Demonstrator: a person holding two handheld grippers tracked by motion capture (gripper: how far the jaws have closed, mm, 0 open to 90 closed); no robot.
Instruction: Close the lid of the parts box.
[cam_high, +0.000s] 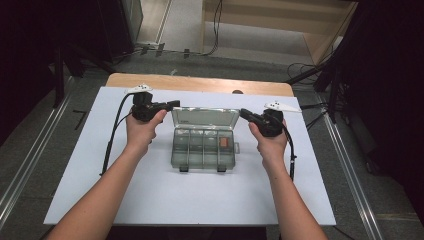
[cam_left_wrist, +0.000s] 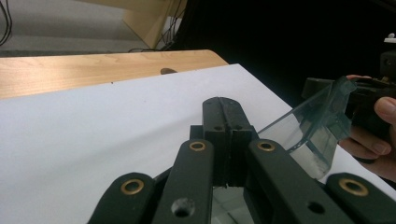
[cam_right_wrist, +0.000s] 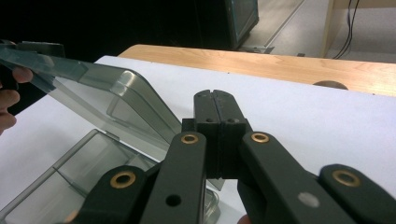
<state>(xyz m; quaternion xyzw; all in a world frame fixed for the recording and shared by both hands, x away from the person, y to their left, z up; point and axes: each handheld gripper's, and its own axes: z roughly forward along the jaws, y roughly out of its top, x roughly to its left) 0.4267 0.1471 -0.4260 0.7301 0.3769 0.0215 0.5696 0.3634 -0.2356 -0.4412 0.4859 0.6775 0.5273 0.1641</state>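
White sheet over wooden table, grey floor, dark surroundings

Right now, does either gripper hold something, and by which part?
Nothing is held. The left gripper and the right gripper both have their jaws shut on nothing, one at each side of the raised lid of the clear compartment box.

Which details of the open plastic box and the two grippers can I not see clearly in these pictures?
- Small orange item in the box: too small in the high view to identify.
- Left gripper, right gripper: whether the shut tips touch the lid is unclear; the gripper views' own jaws hide the contact.
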